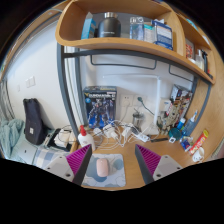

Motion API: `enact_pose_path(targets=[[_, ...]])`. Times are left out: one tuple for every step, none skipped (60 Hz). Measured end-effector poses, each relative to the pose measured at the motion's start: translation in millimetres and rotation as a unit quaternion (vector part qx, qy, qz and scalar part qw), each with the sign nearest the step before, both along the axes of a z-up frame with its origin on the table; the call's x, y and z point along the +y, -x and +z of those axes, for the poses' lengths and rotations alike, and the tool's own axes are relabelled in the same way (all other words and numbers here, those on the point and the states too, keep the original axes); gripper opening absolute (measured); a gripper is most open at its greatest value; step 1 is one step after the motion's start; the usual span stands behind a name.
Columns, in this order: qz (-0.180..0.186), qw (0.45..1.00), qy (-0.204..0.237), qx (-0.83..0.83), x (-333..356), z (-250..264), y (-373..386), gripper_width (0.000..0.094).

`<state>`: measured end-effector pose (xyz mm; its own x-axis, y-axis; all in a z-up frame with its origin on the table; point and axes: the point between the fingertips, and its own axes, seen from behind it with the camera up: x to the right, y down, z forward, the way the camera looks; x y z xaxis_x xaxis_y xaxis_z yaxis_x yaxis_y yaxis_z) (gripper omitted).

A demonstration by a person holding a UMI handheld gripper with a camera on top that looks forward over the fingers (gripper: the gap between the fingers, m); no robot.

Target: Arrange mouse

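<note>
A pale pink mouse (101, 166) lies on a light grey-blue mouse mat (108, 170) on the wooden desk (135, 178). My gripper (112, 163) is open, its magenta pads (83, 160) wide apart on either side. The mouse stands between the fingers, nearer the left one, with a gap at each side. It rests on the mat on its own.
Beyond the mat are bottles (84, 135), white cables and small items (140, 130). A dark box (101, 106) stands against the wall. A black bag (35, 122) sits to the left. Wooden shelves (120, 45) hang overhead. More clutter (190, 140) lies to the right.
</note>
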<state>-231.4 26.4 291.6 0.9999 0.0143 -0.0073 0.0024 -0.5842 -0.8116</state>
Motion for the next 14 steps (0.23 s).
enact_pose_path(targets=[[-0.001, 1.000, 0.001, -0.001, -0.8, -0.3, -1.2, 0.0863], [-0.002, 1.000, 0.002, -0.002, -1.9, -0.5, -2.8, 0.0860], [-0.003, 1.000, 0.002, -0.003, -2.7, -0.4, -4.1, 0.0863], [-0.003, 1.000, 0.001, -0.005, -3.5, -0.3, -5.4, 0.0864], [-0.004, 1.000, 0.000, -0.006, -3.7, 0.6, -7.0, 0.0864], [-0.005, 1.000, 0.000, -0.006, -3.8, 1.0, -8.1, 0.0864], [-0.006, 1.000, 0.000, -0.006, -4.8, 1.4, -9.0, 0.0863], [-0.006, 1.000, 0.000, -0.006, -5.4, 1.6, -9.5, 0.0861], [-0.007, 1.000, 0.000, -0.006, -5.8, 1.7, -10.0, 0.0864], [-0.007, 1.000, -0.001, -0.005, -6.1, 2.1, -10.1, 0.0866], [-0.008, 1.000, -0.002, -0.003, -6.1, 2.5, -10.2, 0.0862], [-0.009, 1.000, -0.004, -0.002, -6.3, 2.9, -10.2, 0.0860], [-0.010, 1.000, -0.005, -0.001, -6.4, 3.7, -10.2, 0.0862], [-0.011, 1.000, -0.005, 0.001, -5.9, 4.6, -10.2, 0.0862]])
